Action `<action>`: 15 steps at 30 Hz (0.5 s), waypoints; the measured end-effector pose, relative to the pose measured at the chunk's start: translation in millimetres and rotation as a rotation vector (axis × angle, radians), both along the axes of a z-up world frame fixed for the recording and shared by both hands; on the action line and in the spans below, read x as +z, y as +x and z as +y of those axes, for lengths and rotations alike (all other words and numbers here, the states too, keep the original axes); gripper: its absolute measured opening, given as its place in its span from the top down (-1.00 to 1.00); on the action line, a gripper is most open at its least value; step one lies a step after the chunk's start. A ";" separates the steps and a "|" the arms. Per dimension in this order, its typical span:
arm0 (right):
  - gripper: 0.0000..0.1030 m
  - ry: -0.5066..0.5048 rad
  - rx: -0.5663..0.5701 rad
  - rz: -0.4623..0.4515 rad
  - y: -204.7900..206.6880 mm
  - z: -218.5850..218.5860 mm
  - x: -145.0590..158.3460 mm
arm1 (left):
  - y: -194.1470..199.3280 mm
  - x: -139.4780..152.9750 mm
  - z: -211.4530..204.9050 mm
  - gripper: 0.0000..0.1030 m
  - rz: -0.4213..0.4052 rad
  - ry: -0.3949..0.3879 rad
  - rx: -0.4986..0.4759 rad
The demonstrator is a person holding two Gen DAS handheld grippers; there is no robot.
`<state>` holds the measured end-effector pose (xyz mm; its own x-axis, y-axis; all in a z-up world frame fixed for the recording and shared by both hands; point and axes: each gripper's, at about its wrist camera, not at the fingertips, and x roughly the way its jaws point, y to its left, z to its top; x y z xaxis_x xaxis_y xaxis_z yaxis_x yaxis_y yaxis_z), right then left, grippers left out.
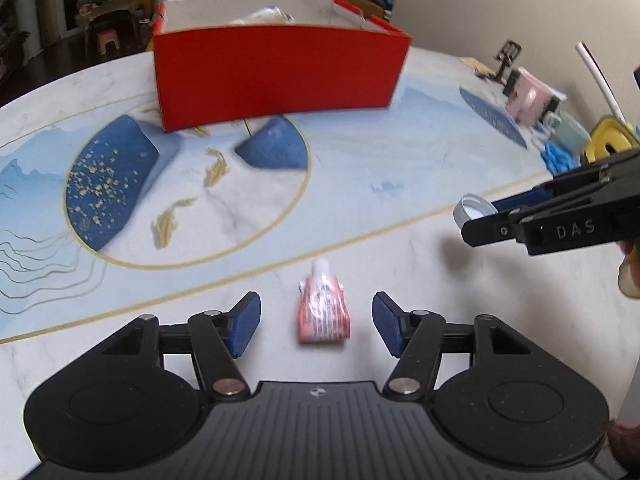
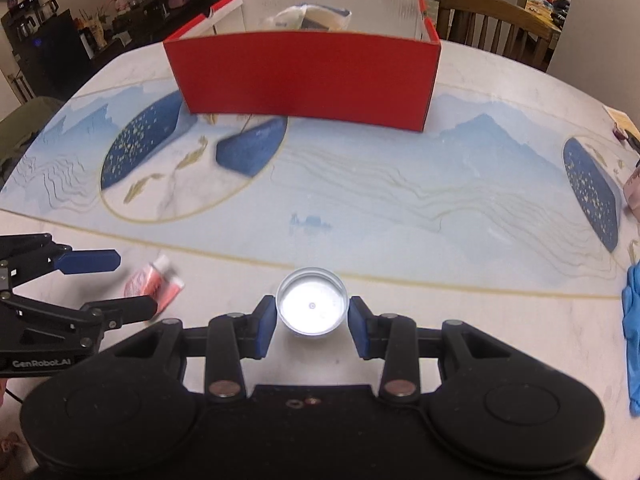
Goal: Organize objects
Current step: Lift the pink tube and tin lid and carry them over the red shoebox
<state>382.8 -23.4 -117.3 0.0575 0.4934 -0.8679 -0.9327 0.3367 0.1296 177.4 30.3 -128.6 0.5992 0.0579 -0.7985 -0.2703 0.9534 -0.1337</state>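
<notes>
A small pink tube (image 1: 323,312) with a white cap lies on the patterned table between the blue pads of my left gripper (image 1: 315,301). The jaws stand apart and the pads do not touch the tube. My right gripper (image 2: 312,307) is shut on a round silver lid (image 2: 312,300), open side up, held just above the table. In the left wrist view the right gripper (image 1: 490,216) comes in from the right with the lid (image 1: 472,208). An open red box (image 2: 304,76) stands at the far side with a white bag inside.
At the table's right edge sit a blue glove (image 2: 634,320), a pink item (image 1: 528,100), a pale mug (image 1: 568,132) and a yellow object (image 1: 608,144). A wooden chair (image 2: 492,24) stands behind the table. A person's hand shows at the right edge.
</notes>
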 end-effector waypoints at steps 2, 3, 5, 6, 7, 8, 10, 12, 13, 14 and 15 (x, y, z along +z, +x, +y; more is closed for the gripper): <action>0.27 -0.010 -0.001 -0.002 -1.4 -2.4 -2.9 | -0.3 -5.1 -3.2 -0.17 0.014 0.005 -0.014; 0.27 -0.013 -0.002 -0.002 -1.7 -3.5 -4.0 | -0.4 -7.4 -4.6 -0.17 0.021 0.008 -0.020; 0.27 -0.018 -0.006 0.001 -1.7 -5.6 -5.2 | -0.8 -10.3 -7.2 -0.15 0.025 0.019 -0.026; 0.27 -0.020 -0.008 0.000 -1.9 -6.4 -5.6 | -0.8 -10.3 -8.2 -0.15 0.024 0.025 -0.028; 0.27 -0.021 -0.009 0.001 -1.9 -7.2 -5.8 | -0.4 -10.3 -8.6 -0.14 0.023 0.025 -0.030; 0.27 -0.021 -0.011 0.003 -1.9 -7.9 -6.0 | 0.5 -10.2 -8.8 -0.11 0.021 0.024 -0.031; 0.27 -0.022 -0.012 0.005 -2.6 -9.1 -6.5 | 2.4 -10.0 -9.7 0.09 0.017 0.027 -0.030; 0.27 -0.024 -0.010 0.006 -3.7 -9.4 -6.9 | 4.4 -9.5 -10.7 0.31 0.021 0.040 -0.025; 0.27 -0.024 -0.009 0.007 -4.1 -9.3 -7.3 | 4.8 -9.4 -10.9 0.37 0.024 0.044 -0.020; 0.27 -0.024 -0.007 0.008 -4.9 -9.2 -7.6 | 4.8 -9.3 -10.9 0.43 0.025 0.045 -0.016; 0.27 -0.023 -0.005 0.008 -5.1 -9.2 -8.0 | 4.7 -9.2 -10.6 0.45 0.028 0.046 -0.014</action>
